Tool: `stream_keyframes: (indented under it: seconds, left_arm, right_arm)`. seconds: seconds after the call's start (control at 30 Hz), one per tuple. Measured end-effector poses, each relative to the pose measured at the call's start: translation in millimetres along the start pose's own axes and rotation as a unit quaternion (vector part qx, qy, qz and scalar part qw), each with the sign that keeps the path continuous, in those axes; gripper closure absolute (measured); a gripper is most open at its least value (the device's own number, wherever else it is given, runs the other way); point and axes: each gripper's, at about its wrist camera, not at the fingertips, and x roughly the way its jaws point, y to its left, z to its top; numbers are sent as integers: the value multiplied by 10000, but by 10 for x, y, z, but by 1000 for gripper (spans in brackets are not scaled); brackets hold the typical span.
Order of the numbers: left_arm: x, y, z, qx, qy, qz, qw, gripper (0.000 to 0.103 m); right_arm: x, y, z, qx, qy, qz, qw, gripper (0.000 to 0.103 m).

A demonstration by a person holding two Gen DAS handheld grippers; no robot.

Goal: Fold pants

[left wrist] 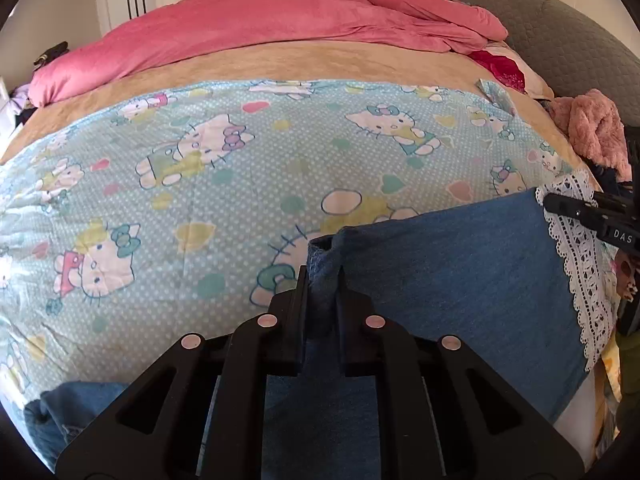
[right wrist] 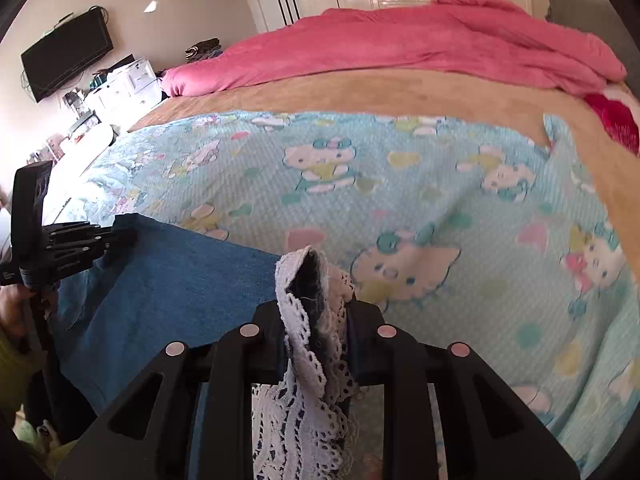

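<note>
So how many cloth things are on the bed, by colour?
Blue: 2, the denim pants and the cartoon cat sheet.
Pink: 2, the big duvet and the fluffy pink cloth.
Tan: 1, the blanket.
Total: 5.

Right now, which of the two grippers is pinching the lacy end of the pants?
The right gripper: white lace trim is bunched between its fingers. The left gripper clamps plain blue denim pants, with no lace in its grip.
</note>
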Motion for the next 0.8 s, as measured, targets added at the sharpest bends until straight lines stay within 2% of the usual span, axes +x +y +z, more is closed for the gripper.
stream_keyframes:
  seconds: [0.1,0.27,0.43,0.57,0.8]
  left_arm:
    - [104,-18,45,28,44,141,9999,98]
    - [260,16,-17,-103,162,268,9995,98]
    - [393,40,-99,-11,232,280,9993,97]
    - [382,84,-111,-91,191,187,9996,93]
    - [195,175,-148,-268,-8,217,9994,85]
  right_arm:
    - [142,-10,117,-98,160,-129,9997,82]
    - [509,-41,112,-124,718,-399,9965,82]
    - [608,-50,68,-102,745,-504,9959,79]
    - [617,-61,77,-107,763,-644,9949,70]
    - [520,-160,114,156,737,-1014,9920,47]
